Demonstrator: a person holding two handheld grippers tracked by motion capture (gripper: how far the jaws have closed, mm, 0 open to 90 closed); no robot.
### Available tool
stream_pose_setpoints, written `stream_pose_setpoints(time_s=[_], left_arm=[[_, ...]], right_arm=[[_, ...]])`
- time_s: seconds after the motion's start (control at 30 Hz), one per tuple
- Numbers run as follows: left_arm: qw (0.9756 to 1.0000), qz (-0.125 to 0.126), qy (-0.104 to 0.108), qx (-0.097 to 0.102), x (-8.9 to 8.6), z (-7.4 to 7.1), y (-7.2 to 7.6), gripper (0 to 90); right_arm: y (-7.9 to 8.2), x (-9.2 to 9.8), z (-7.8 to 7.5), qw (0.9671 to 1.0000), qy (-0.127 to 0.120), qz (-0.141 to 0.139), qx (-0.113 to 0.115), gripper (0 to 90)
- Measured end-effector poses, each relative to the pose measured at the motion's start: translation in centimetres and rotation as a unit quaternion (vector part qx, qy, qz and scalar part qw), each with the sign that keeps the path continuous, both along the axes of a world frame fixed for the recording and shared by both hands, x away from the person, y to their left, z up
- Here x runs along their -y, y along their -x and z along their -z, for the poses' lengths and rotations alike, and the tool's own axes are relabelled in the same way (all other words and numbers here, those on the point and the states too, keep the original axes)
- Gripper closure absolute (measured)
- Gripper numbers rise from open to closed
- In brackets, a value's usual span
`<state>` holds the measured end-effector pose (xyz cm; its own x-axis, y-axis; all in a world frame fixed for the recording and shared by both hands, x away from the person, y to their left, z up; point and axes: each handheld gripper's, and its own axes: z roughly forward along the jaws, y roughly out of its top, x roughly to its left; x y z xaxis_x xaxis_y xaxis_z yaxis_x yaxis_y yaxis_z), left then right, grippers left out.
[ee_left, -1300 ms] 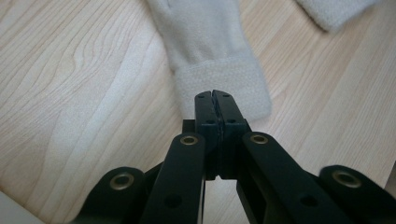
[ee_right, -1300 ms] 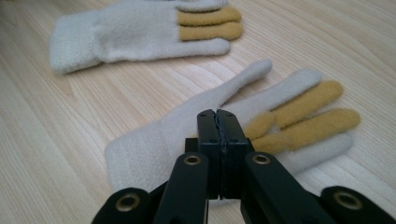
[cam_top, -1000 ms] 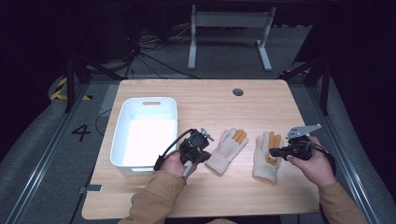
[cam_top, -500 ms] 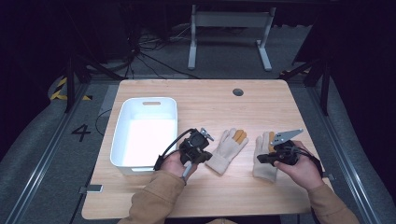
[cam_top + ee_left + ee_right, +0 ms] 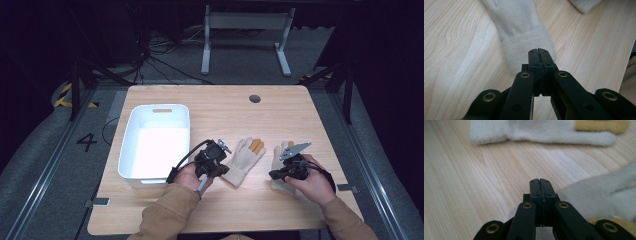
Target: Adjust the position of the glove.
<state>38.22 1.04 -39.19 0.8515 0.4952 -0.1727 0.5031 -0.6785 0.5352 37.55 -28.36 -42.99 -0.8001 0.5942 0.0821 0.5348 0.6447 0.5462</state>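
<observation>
Two fuzzy cream gloves (image 5: 244, 159) w/ tan fingertips on woodgrain table (image 5: 230, 110).

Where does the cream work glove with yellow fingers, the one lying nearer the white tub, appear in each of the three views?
High view: the cream work glove with yellow fingers lies at table centre, beside the left hand-held gripper.
Left gripper view: its cuff sits just past the shut jaws.
Right gripper view: it stretches across the top.
Shared landmark: the light wooden table.
</observation>
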Motion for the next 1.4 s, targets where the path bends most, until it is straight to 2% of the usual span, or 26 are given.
stream_pose_setpoints(time_s=[0.13, 0.17, 0.4, 0.43, 0.77, 0.87, 0.93, 1.03, 1.23, 1.4], left_arm=[[1.0, 0.001, 0.0, 0.0, 0.0, 0.0, 0.0, 89.9], [1.0, 0.0, 0.006, 0.004, -0.1, 0.0, 0.0, 89.9], [1.0, -0.001, 0.006, 0.006, -0.1, -0.1, 0.0, 89.9], [1.0, -0.001, 0.005, 0.005, 0.0, 0.0, 0.0, 89.9], [0.9999, -0.004, 0.01, 0.008, -0.2, -0.2, 0.2, 89.9], [0.9999, -0.006, 0.009, 0.009, -0.5, -0.2, 0.3, 89.9], [0.9998, -0.015, 0.013, 0.008, -1.0, -0.3, 0.4, 89.9], [0.9995, -0.025, 0.015, 0.009, -1.7, -0.4, 0.7, 89.9], [0.9988, -0.045, 0.019, 0.009, -3.2, -0.3, 1.2, 89.8], [0.9983, -0.054, 0.019, 0.009, -3.7, -0.3, 1.4, 89.9]], right_arm=[[-0.4, 0.7, 0.3, 0.9999, -0.004, 0.007, -0.009, 90.0], [-0.5, 1.0, 0.3, 0.9999, -0.002, 0.012, -0.011, 90.0], [-0.8, 2.1, 0.2, 0.9996, 0.004, 0.024, -0.015, 90.0], [-0.9, 2.5, 0.1, 0.9993, 0.005, 0.034, -0.018, 90.0], [-1.3, 3.9, -0.2, 0.9981, 0.013, 0.059, -0.016, 90.0], [-1.4, 3.7, -0.6, 0.9983, 0.004, 0.059, -0.005, 90.0], [-1.9, 3.2, -1.3, 0.9983, -0.013, 0.055, 0.015, 90.0], [-2.6, 2.3, -1.6, 0.9984, -0.021, 0.044, 0.026, 90.0], [-4.3, 0.5, -1.5, 0.9983, -0.03, 0.035, 0.036, 90.0], [-5.4, -0.9, -1.2, 0.9983, -0.037, 0.028, 0.036, 90.0]])
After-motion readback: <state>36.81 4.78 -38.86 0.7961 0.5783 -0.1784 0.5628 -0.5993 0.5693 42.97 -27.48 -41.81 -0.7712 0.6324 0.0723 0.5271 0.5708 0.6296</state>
